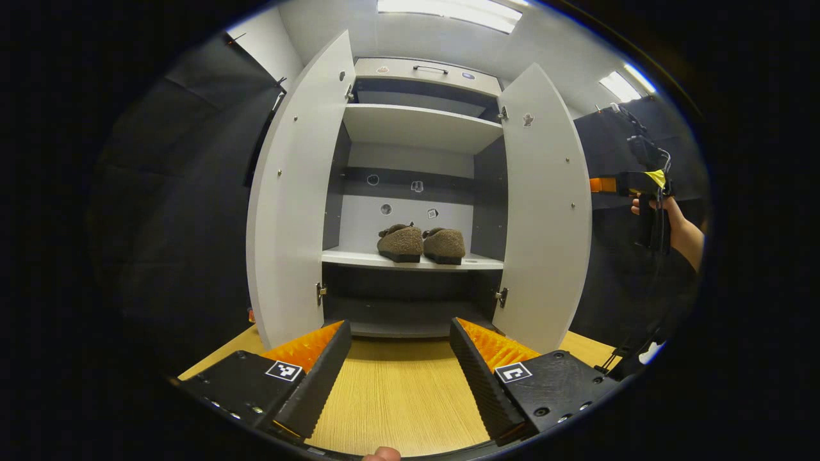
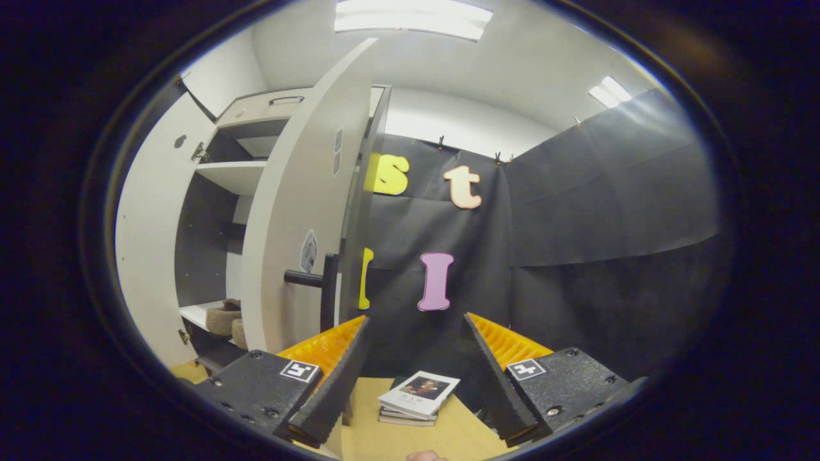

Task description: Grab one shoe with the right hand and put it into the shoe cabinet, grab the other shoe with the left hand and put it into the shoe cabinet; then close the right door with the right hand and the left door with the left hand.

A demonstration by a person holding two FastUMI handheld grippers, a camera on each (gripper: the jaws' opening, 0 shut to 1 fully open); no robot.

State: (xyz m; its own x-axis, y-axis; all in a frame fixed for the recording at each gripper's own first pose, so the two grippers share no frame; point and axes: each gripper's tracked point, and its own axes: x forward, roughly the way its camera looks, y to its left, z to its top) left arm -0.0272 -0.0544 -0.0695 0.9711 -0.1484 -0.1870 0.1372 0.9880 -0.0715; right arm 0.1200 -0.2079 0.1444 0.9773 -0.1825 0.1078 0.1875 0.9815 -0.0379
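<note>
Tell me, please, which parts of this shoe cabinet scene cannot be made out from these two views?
- Left gripper view: the cabinet's lowest compartment is in deep shadow, so its contents cannot be told.
- Left gripper view: the small stickers on the back panel are too small to identify.
- Right gripper view: the white right door hides most of the brown fuzzy shoes.
- Right gripper view: the stack of books is partly hidden by the right gripper.
</note>
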